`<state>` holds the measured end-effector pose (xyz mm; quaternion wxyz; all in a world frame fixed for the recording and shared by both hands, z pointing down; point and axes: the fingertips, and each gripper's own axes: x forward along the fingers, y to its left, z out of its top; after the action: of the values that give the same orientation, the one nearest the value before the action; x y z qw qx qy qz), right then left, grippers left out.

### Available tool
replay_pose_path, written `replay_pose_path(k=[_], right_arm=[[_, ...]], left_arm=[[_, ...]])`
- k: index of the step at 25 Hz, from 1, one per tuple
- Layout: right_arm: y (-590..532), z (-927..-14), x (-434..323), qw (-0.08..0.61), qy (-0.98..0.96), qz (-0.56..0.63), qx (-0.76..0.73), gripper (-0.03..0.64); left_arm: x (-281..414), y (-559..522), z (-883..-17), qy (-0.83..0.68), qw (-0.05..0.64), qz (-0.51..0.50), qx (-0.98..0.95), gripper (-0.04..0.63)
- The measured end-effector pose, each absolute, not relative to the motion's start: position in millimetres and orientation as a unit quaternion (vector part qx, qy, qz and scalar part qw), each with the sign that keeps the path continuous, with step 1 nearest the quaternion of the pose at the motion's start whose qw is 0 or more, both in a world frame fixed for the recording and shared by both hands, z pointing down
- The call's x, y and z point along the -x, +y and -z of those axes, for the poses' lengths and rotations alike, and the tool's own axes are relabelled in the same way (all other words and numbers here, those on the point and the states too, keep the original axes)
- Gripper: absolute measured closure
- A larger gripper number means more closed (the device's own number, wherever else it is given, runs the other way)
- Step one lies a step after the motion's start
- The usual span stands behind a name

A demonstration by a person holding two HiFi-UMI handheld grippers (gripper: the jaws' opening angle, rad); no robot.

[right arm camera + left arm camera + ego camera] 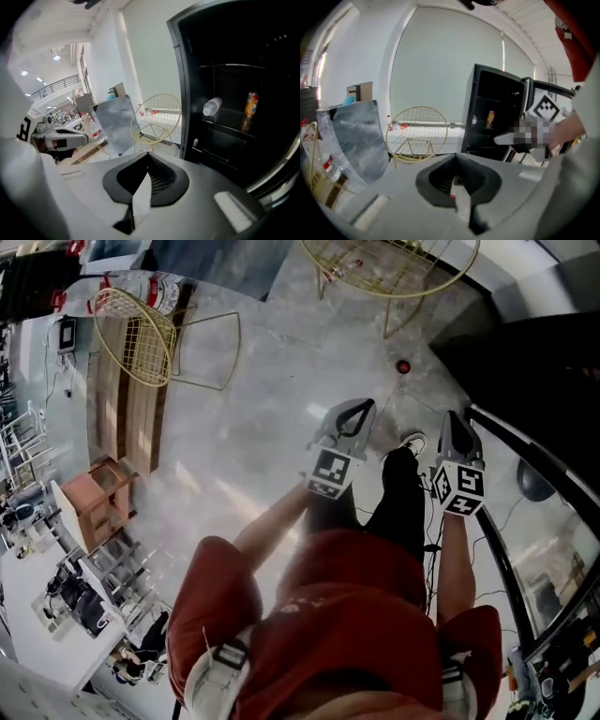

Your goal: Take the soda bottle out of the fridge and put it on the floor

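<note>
The soda bottle (251,104), orange with a dark cap, stands upright on a shelf inside the open black fridge (234,140). It also shows small in the left gripper view (490,118). My right gripper (148,153) is shut and empty, held in front of the fridge opening and well short of the shelves. My left gripper (456,156) is shut too, with nothing in it, and points toward the fridge from further left. In the head view both grippers (368,405) (454,416) hang above the grey floor, with the fridge (525,362) at the right.
A clear water bottle (212,106) lies on the same shelf, left of the soda. Gold wire chairs (141,334) (394,268) stand on the marble floor (253,427). A small red object (403,366) sits on the floor ahead. The fridge door's edge (525,484) runs along my right.
</note>
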<state>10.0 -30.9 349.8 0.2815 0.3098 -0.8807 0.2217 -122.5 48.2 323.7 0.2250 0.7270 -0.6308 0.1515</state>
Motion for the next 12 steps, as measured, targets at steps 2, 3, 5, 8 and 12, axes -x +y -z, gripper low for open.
replay_pose_path(k=[2, 3, 5, 8, 12], right_arm=[[-37.0, -313.3, -7.7, 0.261, -0.887, -0.214, -0.316, 0.617], [-40.7, -293.8, -5.8, 0.248, -0.890, -0.205, -0.322, 0.617], [-40.0, -255.4, -2.3, 0.228, -0.894, -0.191, -0.336, 0.617], [-35.6, -205.0, 7.0, 0.198, -0.896, -0.192, -0.347, 0.617], [-42.3, -151.3, 15.7, 0.172, -0.907, -0.172, -0.343, 0.617]], left_arm=[[124.3, 43.5, -291.0, -0.634, 0.214, -0.159, -0.726, 0.595], [126.5, 38.9, -273.3, -0.639, 0.208, -0.156, -0.724, 0.595], [131.0, 36.3, -238.4, -0.650, 0.199, -0.142, -0.720, 0.595], [143.7, 36.0, -195.6, -0.664, 0.185, -0.132, -0.712, 0.595], [157.9, 27.5, -142.0, -0.677, 0.153, -0.120, -0.710, 0.595]])
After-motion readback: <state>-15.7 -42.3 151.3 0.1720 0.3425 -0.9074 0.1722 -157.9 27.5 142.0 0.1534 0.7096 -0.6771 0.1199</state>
